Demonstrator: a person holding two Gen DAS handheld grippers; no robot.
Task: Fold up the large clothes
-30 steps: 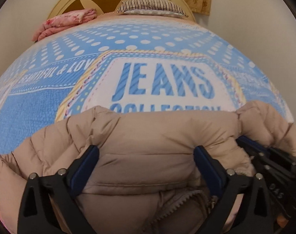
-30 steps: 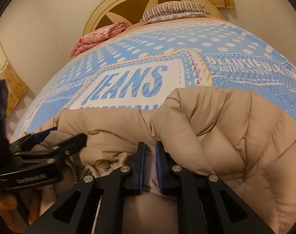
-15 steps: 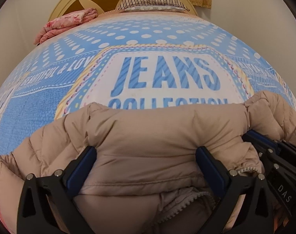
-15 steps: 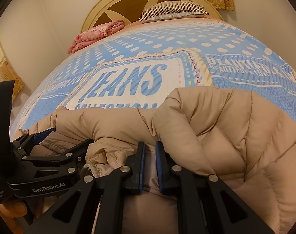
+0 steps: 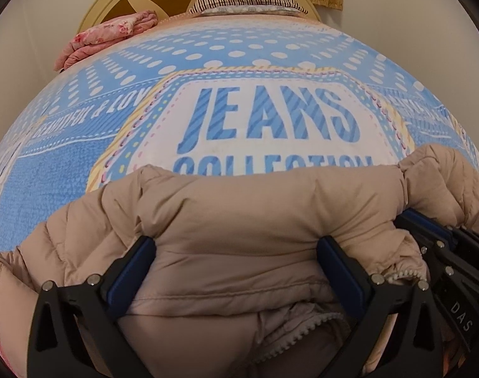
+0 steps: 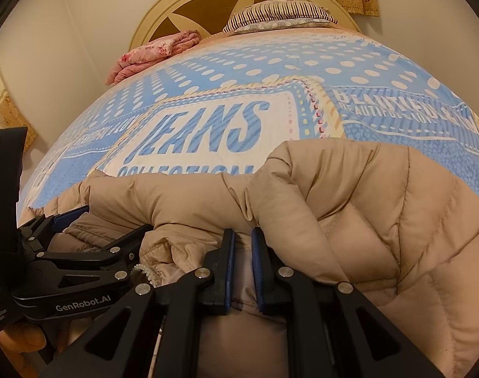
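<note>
From the left wrist, the left gripper (image 5: 236,271) stands spread wide around the one beige puffer jacket (image 5: 239,220) on the bed (image 5: 82,157); more printed lettering shows than a second ago.

From the right wrist, the right gripper (image 6: 241,267) stays pinched on jacket fabric. One striped pillow (image 6: 280,15), one pink blanket (image 6: 157,53).

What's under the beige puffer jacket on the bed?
The jacket lies on the blue "JEANS COLLECTION" bedspread; it hides the lower half of "COLLECTION" and everything nearer. Whether anything else lies beneath cannot be seen.
</note>
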